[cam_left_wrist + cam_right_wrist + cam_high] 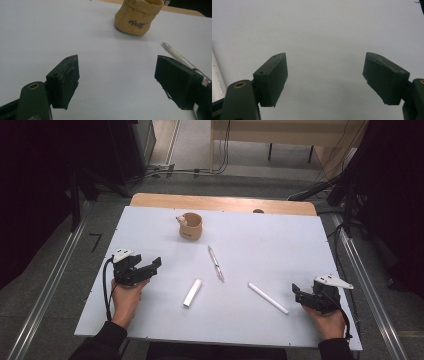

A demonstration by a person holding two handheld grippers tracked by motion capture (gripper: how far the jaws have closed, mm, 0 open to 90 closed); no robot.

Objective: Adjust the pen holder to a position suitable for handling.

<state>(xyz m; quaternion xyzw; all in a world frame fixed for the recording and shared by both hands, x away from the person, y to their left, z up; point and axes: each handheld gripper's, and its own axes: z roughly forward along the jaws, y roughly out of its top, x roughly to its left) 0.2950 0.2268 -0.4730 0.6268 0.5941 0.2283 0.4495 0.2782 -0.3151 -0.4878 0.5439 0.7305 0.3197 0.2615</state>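
White tabletop over a wooden desk, with grey floor and cables behind. At its near left edge the left gripper rests with jaws spread and nothing between them; the right gripper at the near right is likewise spread and empty. Between them lie a short white tube, a silver pen and a long white stick, the stick nearest the right gripper. Farther back stands a tan fabric cup
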